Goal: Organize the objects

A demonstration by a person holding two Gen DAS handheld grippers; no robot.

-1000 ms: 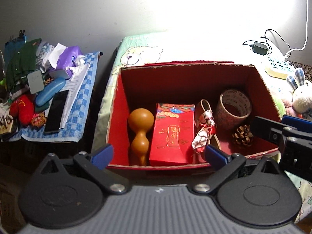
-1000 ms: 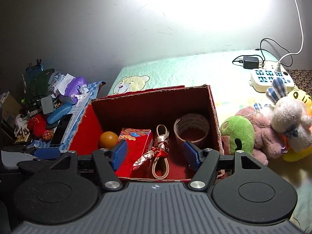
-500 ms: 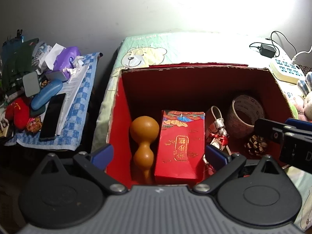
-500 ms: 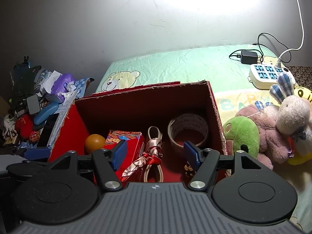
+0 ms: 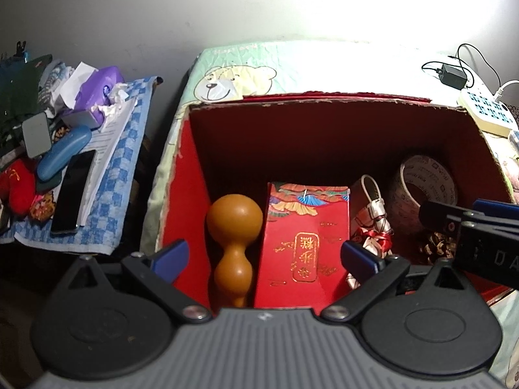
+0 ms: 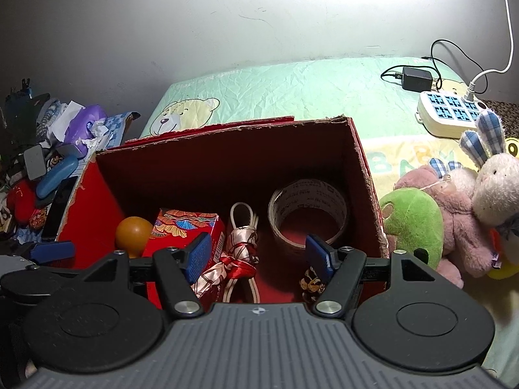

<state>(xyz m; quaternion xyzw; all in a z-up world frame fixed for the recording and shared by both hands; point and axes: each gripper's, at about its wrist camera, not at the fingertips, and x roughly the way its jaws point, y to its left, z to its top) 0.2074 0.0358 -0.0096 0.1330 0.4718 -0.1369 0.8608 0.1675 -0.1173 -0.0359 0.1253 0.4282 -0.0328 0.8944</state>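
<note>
An open red cardboard box [image 5: 181,181] [image 6: 363,168] sits on a bed. Inside lie an orange gourd [image 5: 234,240] [image 6: 133,233], a red gift packet [image 5: 303,240] [image 6: 185,230], a ribbon-tied cord bundle [image 5: 373,223] [image 6: 241,246], a tape roll [image 5: 425,184] [image 6: 308,207] and a pine cone [image 5: 434,249] [image 6: 311,283]. My left gripper [image 5: 264,257] is open and empty, above the gourd and packet. My right gripper [image 6: 259,254] is open and empty, above the cord bundle; it also shows in the left wrist view [image 5: 470,223].
A side table with a blue checked cloth [image 5: 107,175] holds a phone [image 5: 69,194], a blue case [image 5: 63,152] and tissues. Plush toys [image 6: 454,214] lie right of the box. A power strip [image 6: 447,113] and charger lie on the green sheet [image 6: 292,87].
Both grippers have moved forward and down over the box, so its contents look larger. Both stay open and empty. Nothing in the box has moved.
</note>
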